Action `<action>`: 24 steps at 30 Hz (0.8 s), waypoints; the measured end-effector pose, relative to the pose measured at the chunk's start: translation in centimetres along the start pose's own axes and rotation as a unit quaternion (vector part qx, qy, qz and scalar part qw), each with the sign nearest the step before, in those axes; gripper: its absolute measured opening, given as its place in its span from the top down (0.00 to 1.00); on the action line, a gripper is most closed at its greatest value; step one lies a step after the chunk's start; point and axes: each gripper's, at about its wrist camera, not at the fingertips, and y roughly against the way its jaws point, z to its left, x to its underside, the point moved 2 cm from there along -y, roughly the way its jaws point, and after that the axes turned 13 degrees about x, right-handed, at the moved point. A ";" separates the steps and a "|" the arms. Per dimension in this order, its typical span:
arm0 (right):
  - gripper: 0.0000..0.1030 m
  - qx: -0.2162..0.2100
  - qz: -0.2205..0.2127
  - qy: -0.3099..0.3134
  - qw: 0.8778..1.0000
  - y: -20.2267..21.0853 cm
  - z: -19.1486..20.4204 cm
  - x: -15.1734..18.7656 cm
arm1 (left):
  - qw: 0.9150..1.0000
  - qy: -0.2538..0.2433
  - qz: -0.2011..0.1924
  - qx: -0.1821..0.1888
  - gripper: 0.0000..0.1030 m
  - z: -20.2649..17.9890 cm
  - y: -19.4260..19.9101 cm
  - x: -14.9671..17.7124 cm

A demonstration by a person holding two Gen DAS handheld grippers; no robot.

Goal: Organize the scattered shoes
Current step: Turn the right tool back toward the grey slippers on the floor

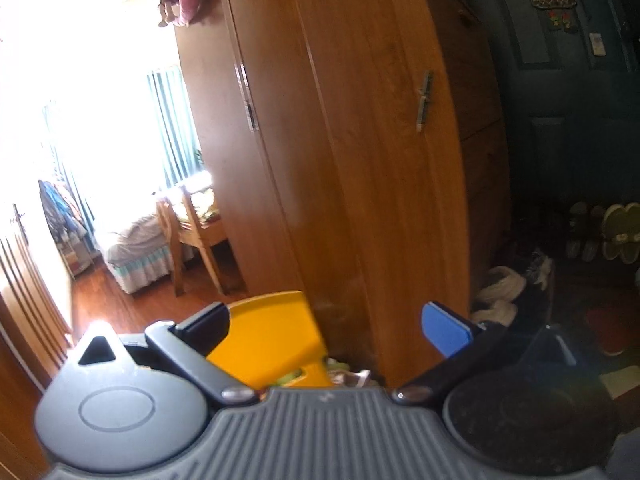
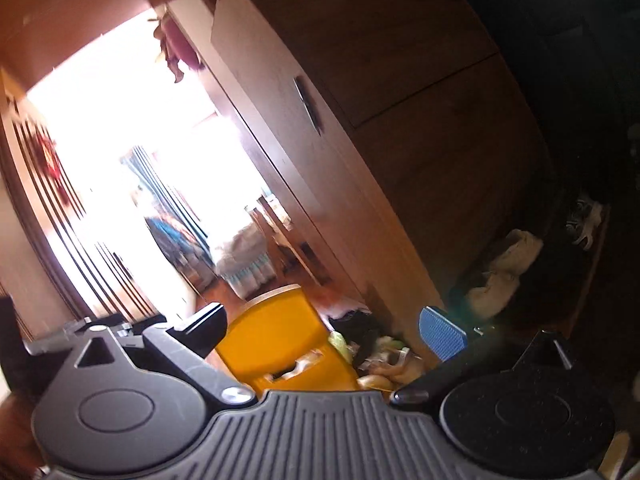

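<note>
Both the left gripper [image 1: 326, 326] and right gripper [image 2: 324, 326] were held wide and empty, the shoes [image 1: 600, 236] were seen scattered in the dark corner beside the wardrobe [image 1: 380, 160], where a mis-grasp was judged likely from poor light.

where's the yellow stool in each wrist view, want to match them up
Left wrist: the yellow stool sits low and centre-left, between the open fingers of the left gripper, in front of the wooden wardrobe.
Right wrist: the yellow stool is again low and centre-left, between the open fingers of the right gripper.
Shared landmark: the wardrobe, with the bright bedroom doorway to its left.
</note>
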 end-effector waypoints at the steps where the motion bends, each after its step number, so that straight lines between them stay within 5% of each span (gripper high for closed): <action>1: 0.00 0.013 0.001 0.010 1.000 -0.2 -0.4 0.4 | 1.000 -0.001 0.008 0.009 0.00 -0.6 -0.6 0.3; 12: 0.00 0.126 0.001 0.035 0.991 -0.7 -7.8 2.0 | 0.992 -0.064 0.033 0.107 0.00 -10.1 -7.7 -1.2; 18: 0.00 0.147 0.021 0.050 0.988 0.0 -12.1 3.7 | 0.971 -0.121 0.076 0.190 0.00 -17.2 -13.1 0.0; 24: 0.00 0.173 0.033 0.027 0.984 1.0 -16.6 4.8 | 0.968 -0.123 0.107 0.193 0.00 -20.4 -18.0 4.2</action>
